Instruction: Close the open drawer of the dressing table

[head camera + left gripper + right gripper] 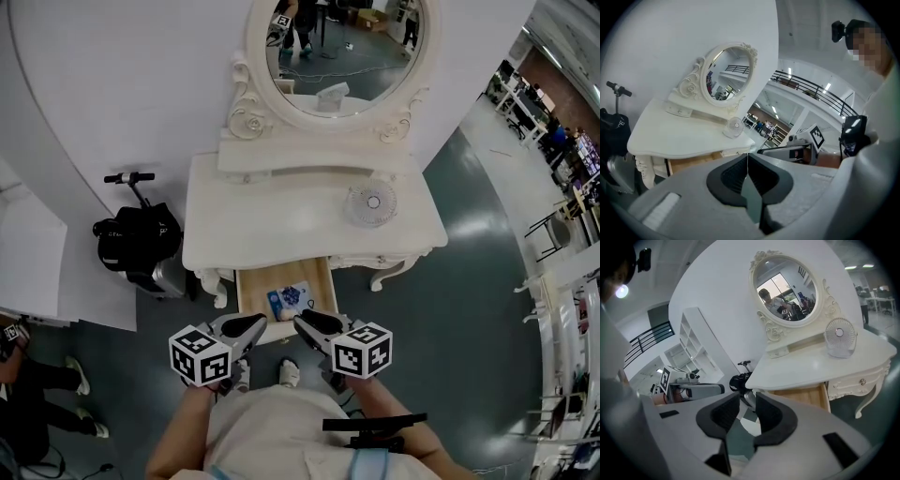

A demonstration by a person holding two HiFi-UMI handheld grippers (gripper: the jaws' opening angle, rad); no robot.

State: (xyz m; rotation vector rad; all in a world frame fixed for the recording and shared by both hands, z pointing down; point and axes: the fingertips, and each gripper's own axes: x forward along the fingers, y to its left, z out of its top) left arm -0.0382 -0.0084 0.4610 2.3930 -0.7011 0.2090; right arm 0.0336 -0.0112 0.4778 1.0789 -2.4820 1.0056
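Observation:
The white dressing table (pixel 281 239) stands against the wall with its wooden drawer (pixel 251 298) pulled out toward me; a blue and white packet (pixel 289 300) lies inside. Both grippers hover just before the drawer's front edge. My left gripper (pixel 255 325) has its jaw tips touching with nothing between them (pixel 747 157). My right gripper (pixel 307 325) shows a gap between its jaws and holds nothing (pixel 749 401). The drawer's side (pixel 801 394) shows under the tabletop in the right gripper view, and its wood (pixel 693 161) in the left gripper view.
An oval mirror (pixel 337 47) and a small fan (pixel 370 202) stand on the table. A scooter with a black bag (pixel 136 239) is parked left of it. A person (pixel 37 384) sits at the far left. Curved table legs (pixel 389 274) flank the drawer.

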